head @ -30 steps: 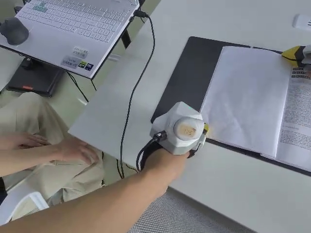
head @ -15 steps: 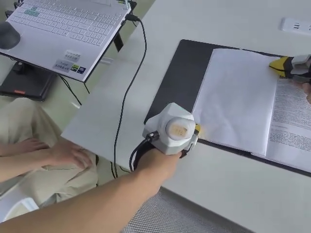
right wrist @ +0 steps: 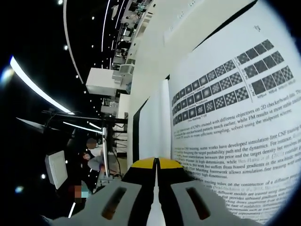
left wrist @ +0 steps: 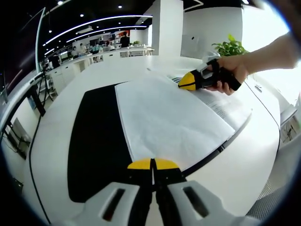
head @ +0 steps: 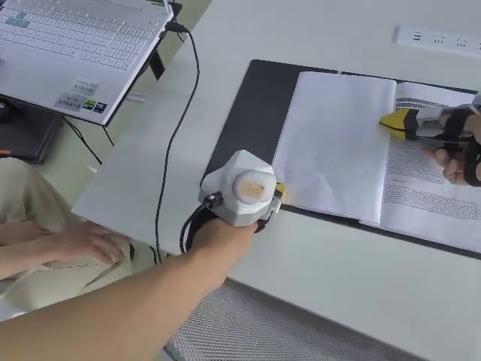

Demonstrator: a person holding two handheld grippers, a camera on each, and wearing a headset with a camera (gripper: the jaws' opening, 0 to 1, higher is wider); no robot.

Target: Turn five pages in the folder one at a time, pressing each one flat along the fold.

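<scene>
Black folder lies open on the tabletop: blank page left, printed page right. Left gripper and right gripper both have their jaws pressed together.

The pages are matt paper, the black folder smooth.

folder cut off at right edge, laptop cropped top-left
</scene>
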